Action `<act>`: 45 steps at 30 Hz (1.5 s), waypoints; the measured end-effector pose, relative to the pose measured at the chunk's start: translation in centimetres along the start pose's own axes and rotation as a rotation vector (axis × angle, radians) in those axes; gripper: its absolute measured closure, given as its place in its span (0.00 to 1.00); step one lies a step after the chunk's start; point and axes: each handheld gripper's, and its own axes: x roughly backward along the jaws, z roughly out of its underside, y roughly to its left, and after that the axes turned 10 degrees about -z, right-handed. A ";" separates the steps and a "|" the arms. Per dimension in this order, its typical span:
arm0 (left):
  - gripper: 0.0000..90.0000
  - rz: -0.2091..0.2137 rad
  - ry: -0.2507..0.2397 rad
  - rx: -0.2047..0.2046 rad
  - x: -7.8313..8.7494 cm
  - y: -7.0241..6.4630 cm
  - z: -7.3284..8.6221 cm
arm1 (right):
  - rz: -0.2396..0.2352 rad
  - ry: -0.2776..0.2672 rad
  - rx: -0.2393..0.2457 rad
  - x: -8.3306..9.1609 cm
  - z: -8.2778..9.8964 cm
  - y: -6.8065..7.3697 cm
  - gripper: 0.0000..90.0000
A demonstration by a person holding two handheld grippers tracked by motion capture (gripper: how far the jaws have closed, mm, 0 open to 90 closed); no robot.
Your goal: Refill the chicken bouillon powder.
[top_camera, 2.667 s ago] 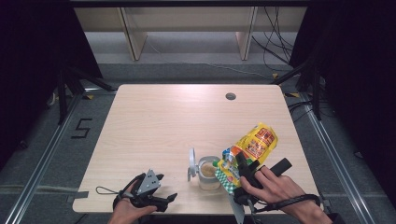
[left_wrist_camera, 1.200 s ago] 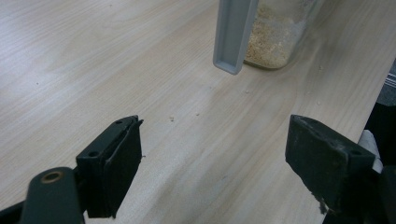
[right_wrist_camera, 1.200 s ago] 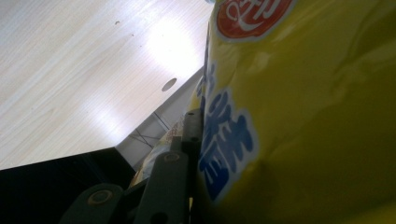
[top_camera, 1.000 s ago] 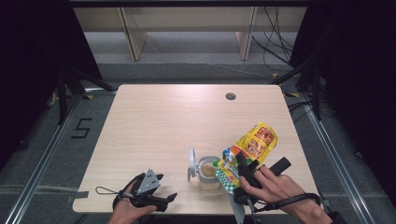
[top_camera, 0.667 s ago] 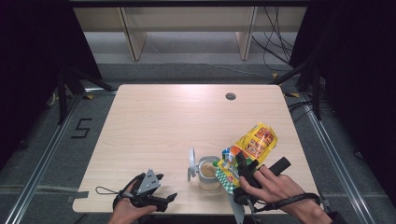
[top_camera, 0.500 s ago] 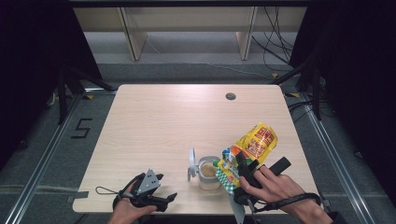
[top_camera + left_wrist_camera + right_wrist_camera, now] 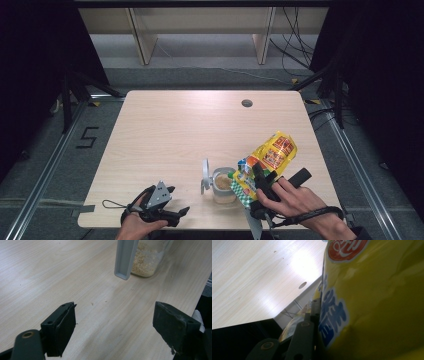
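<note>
Nothing much has shifted over the last few seconds, and that tells its own story: the pour is holding steady. The right gripper [image 7: 264,181] stays clamped on the yellow bag [image 7: 270,156], which hangs tilted with its bottom up toward two o'clock and its mouth down at the clear container [image 7: 223,184]. The angle looks the same as a moment ago, maybe a hair lower at most. In the right gripper view the bag [image 7: 374,300] presses right up against the black jaw, so the grip looks firm.

The container sits near the front of the bench [image 7: 185,130], at about five o'clock from its middle, with pale grain already in it. Its grey lid [image 7: 205,175] stands flipped up on the nine o'clock side. From the left gripper view the lid [image 7: 125,257] rises in front of the container [image 7: 150,257], and a few crumbs lie scattered on the wood.

The left gripper [image 7: 157,202] rests where it was, off at nine o'clock from the container and well apart from it, jaws spread wide with nothing between them.

My read: with the bag unmoved, the grain is either trickling slowly or stalled, and a steeper tip may be needed. The risk is spilling past the rim, since the mouth sits right at the edge.
</note>
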 end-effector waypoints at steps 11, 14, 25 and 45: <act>0.20 -0.001 -0.001 0.001 0.0 0.0 0.0 | -0.007 0.003 0.019 -0.1 0.0 0.0 0.87; 0.20 -0.005 -0.002 0.001 0.0 0.0 0.0 | -0.007 0.003 0.018 -0.1 0.0 0.0 0.87; 0.20 -0.006 -0.006 0.008 0.0 0.0 0.0 | -0.005 -0.005 0.012 -0.1 0.0 0.1 0.87; 0.20 -0.005 -0.023 0.023 -0.1 -0.1 0.0 | -0.010 -0.003 0.001 0.1 0.0 0.0 0.88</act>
